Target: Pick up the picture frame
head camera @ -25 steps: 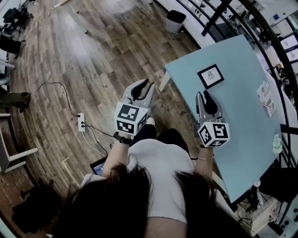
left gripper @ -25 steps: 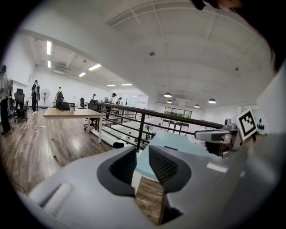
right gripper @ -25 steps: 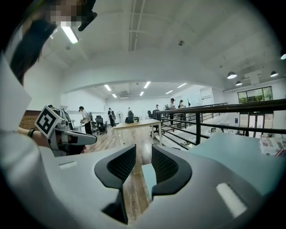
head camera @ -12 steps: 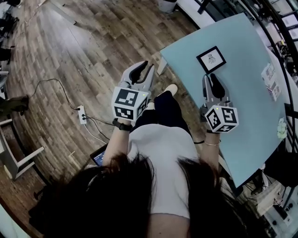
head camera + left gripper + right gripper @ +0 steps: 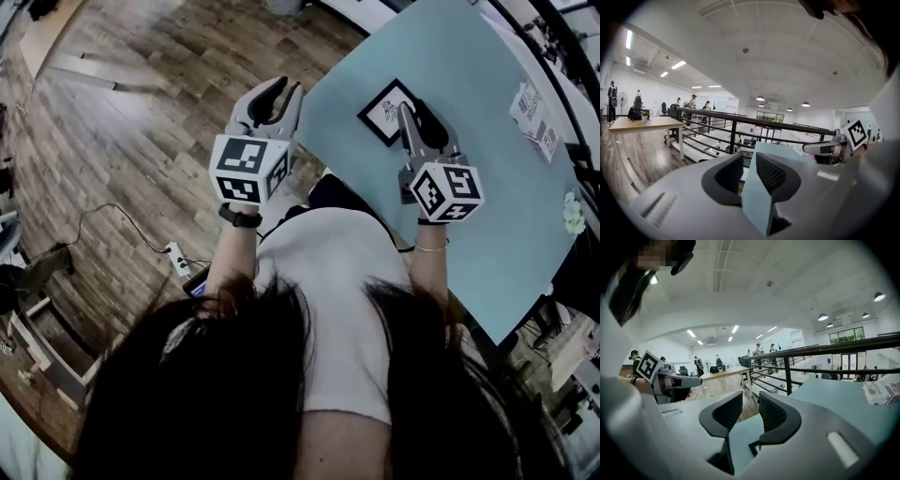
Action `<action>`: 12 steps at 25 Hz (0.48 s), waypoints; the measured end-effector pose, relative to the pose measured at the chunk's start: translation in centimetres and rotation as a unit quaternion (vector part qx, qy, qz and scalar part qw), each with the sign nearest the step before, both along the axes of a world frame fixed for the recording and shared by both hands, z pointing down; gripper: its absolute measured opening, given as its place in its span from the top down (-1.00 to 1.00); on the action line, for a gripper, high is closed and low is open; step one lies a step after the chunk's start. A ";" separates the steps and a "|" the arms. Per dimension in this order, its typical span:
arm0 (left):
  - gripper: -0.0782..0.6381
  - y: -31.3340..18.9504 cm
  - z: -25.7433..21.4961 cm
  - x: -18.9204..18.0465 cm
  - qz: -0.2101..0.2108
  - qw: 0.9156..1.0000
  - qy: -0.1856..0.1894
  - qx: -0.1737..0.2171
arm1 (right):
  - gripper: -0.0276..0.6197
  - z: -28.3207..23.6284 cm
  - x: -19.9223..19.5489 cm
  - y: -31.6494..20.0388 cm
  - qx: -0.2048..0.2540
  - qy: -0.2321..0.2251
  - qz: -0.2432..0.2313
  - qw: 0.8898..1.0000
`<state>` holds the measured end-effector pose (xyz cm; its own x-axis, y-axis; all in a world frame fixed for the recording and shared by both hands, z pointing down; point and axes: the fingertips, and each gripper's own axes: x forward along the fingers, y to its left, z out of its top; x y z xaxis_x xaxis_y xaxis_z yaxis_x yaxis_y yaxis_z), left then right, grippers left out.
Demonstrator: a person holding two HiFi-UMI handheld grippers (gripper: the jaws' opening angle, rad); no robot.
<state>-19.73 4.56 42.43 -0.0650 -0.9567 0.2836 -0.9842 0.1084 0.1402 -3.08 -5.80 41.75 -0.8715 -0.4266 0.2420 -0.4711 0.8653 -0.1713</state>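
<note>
The picture frame (image 5: 382, 111), black with a white mat and a small drawing, lies flat near the corner of the light blue table (image 5: 487, 159). My right gripper (image 5: 413, 107) hovers over the frame's right part, covering it in the head view. Its jaws stand apart with nothing between them; in the right gripper view (image 5: 751, 405) only tabletop and floor show through the gap. My left gripper (image 5: 280, 86) is held over the wooden floor just left of the table's corner, also open and empty (image 5: 749, 164). The table's corner shows through its gap.
Printed papers (image 5: 531, 100) lie at the table's far side, also seen as papers (image 5: 881, 392) in the right gripper view. A black railing (image 5: 740, 123) runs beyond the table. A power strip (image 5: 178, 258) with cables lies on the floor. A wooden desk (image 5: 642, 123) and people stand far off.
Both grippers have moved forward toward the table. The right one went from the table's near edge to above the frame. The left one came up beside the table's corner.
</note>
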 end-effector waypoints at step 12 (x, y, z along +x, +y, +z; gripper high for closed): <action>0.54 -13.5 1.3 6.5 0.147 0.989 0.009 -0.028 | 0.65 1.1 7.6 -7.8 -0.026 -0.005 0.130 0.991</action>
